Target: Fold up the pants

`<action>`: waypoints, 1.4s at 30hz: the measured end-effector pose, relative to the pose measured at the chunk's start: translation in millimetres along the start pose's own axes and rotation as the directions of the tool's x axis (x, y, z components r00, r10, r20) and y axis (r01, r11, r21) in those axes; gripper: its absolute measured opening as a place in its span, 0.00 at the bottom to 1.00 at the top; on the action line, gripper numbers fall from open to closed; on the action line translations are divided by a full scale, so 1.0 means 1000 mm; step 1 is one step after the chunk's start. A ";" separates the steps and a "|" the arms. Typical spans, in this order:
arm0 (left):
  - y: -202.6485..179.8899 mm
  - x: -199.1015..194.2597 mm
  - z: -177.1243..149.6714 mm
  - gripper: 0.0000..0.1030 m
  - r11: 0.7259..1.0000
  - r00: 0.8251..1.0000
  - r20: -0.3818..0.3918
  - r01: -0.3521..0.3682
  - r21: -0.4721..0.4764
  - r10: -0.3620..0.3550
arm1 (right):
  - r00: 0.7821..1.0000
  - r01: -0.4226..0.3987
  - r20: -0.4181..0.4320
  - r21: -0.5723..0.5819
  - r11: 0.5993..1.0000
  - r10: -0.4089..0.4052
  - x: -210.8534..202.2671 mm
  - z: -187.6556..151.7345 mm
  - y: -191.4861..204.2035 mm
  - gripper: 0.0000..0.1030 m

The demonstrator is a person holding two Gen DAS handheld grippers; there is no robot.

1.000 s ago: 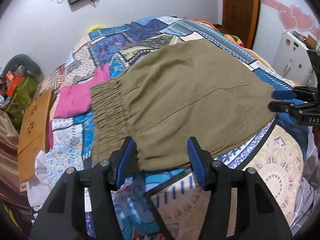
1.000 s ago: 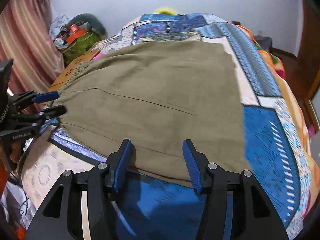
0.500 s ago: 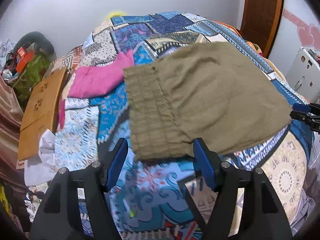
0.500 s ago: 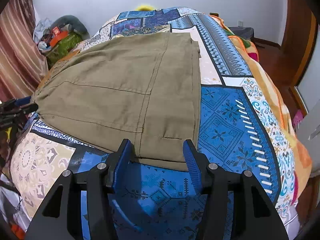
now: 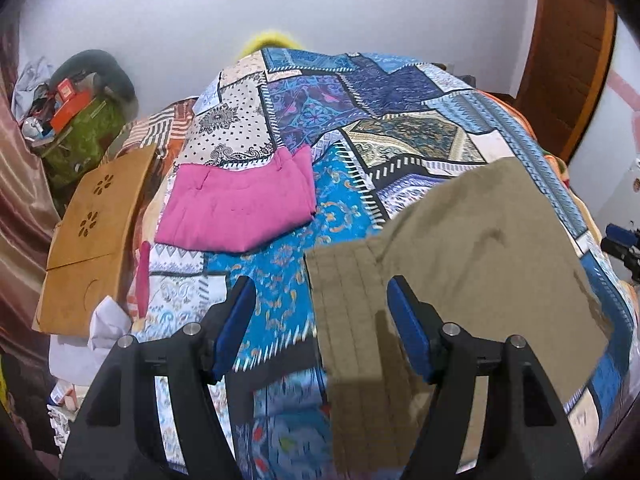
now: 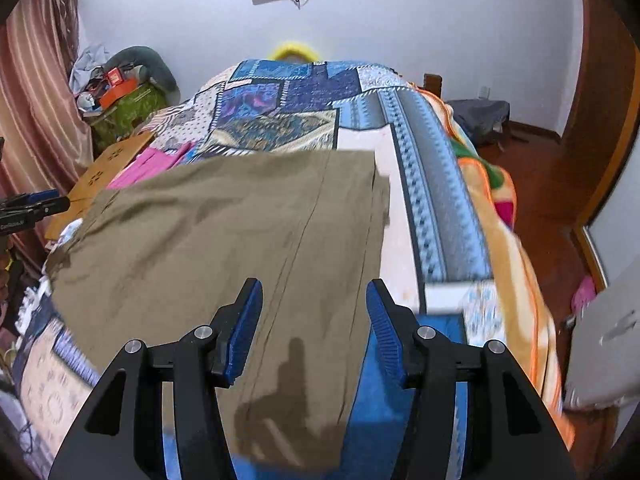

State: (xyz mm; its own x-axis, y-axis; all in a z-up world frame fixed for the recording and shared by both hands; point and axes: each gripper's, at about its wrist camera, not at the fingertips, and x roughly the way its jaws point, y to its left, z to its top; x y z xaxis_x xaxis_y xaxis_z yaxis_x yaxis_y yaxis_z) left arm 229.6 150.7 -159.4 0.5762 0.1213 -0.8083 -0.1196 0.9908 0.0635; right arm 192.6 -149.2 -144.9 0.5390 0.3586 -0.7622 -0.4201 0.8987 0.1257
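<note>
The left gripper (image 5: 320,316) is seen with jaws spread wide above the patchwork bedspread (image 5: 328,112). The olive pants (image 5: 472,264) are laid toward 3 o'clock, their elastic waistband (image 5: 344,300) between the fingers. A folded pink garment (image 5: 240,212) is placed at 11 o'clock.

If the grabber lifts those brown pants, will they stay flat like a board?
Probably not. The olive-brown cloth pants lie limp with soft wrinkles on the patchwork bedspread, so they would likely droop. The gathered waistband looks thicker, so it may hang heavier.

Matt olive cloth pants (image 6: 224,232), patchwork cloth bedspread (image 5: 320,112)
</note>
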 end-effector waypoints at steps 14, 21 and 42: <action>0.004 0.085 0.013 0.70 0.993 0.987 -0.119 0.096 -0.075 -0.104 | 0.997 0.034 -0.075 -0.029 0.999 -0.036 0.116 0.073 -0.044 0.49; 0.009 0.087 0.008 0.72 0.987 0.991 -0.089 0.089 -0.130 -0.101 | 0.996 -0.026 -0.088 0.077 0.997 0.032 0.161 0.089 -0.059 0.48; 0.001 0.043 0.027 0.72 0.996 0.999 -0.030 0.037 -0.077 -0.039 | 0.996 -0.024 -0.089 0.050 0.998 0.028 0.096 0.087 -0.040 0.56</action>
State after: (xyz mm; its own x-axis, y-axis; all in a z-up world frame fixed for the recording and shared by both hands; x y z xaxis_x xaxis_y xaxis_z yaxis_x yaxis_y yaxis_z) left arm 276.2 158.0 -178.4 0.5563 0.0803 -0.8271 -0.1598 0.9871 -0.0116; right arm 324.6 -128.8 -167.4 0.4600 0.3599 -0.8117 -0.3958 0.9014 0.1754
